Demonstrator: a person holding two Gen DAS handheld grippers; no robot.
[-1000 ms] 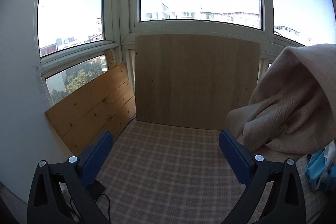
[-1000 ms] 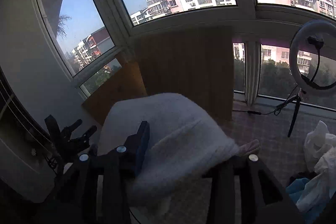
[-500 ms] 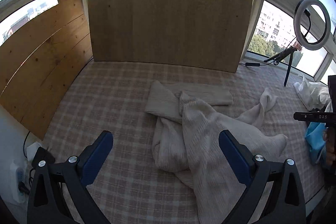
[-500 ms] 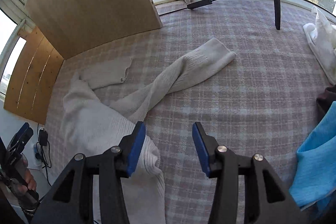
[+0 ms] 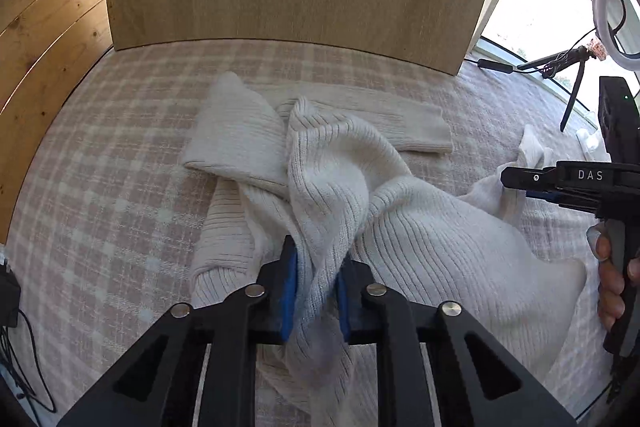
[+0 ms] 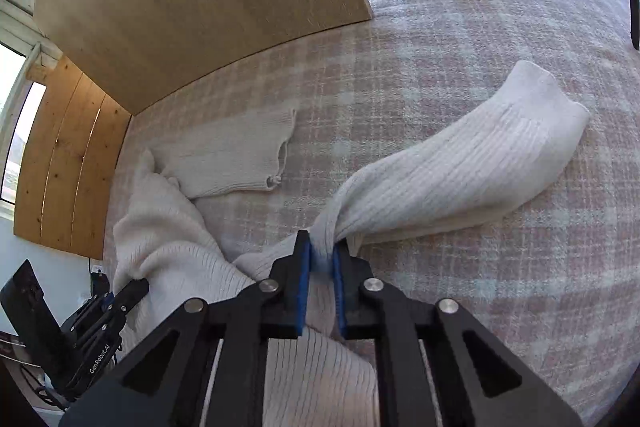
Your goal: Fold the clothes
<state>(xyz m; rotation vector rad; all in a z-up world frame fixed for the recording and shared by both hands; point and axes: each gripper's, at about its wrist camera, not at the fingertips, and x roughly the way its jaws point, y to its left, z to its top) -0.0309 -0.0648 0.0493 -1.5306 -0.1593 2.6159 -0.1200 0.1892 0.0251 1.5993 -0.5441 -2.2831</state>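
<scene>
Your left gripper [image 5: 314,291] pinches the crumpled cream ribbed sweater [image 5: 360,187]. Your right gripper [image 6: 320,267] clamps its sleeve [image 6: 460,179] on the plaid cloth [image 6: 480,67].

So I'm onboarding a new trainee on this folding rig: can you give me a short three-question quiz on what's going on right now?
1. True or false: the left gripper is open above the cream sweater.
2. What does the right gripper clamp? A) ring light B) sweater sleeve C) wooden board
3. Fill in: the sweater lies on a ____ cloth.

Key: 1 false, its jaws pinch sweater fabric; 2 B, near the sleeve; 3 checked.
</scene>
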